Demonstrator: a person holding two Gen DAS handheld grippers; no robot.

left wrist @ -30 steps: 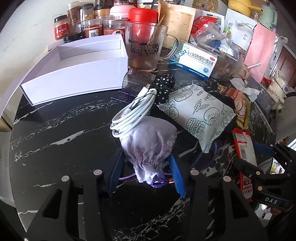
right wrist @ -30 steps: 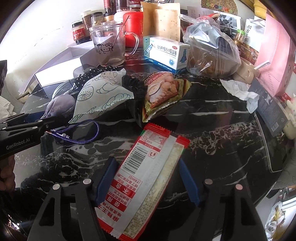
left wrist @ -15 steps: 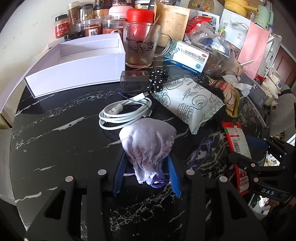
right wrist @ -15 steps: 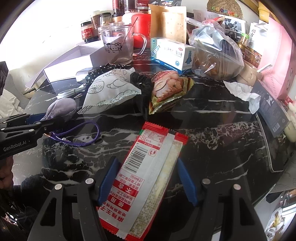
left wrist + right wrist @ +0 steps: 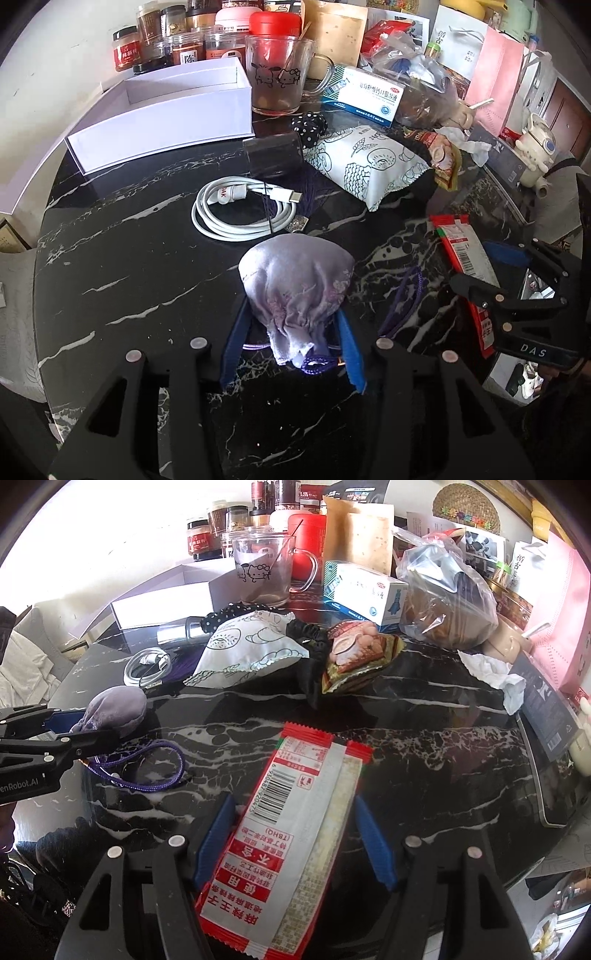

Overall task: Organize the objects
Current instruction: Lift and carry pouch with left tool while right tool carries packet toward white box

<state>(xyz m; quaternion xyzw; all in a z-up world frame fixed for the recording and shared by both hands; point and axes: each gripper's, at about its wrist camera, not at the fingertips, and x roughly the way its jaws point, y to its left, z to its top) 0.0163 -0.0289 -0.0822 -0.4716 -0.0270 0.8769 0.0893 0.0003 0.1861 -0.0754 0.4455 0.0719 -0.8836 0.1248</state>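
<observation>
The lavender drawstring pouch sits right between the blue pads of the left gripper, gathered neck toward the camera. The jaws are opening, and there's a visible gap on the left pad's side, so no squeeze on it that I can see. A second ago the pouch was lying on top of the white charging cable; now it's been dragged clear of it, and the cable lies coiled flat on the black marble table, well ahead of the jaws. Its purple cord trails off to the right of the jaws.

Over on the other side, the red-and-white snack packet lies lengthwise between the pads of the right gripper, and those jaws are opening too, with gaps on both sides. It has barely moved since before.

Further ahead of the left jaws: the patterned white pillow packet, the dark charger block and the open white box off to the left, with the glass mug beside it.
</observation>
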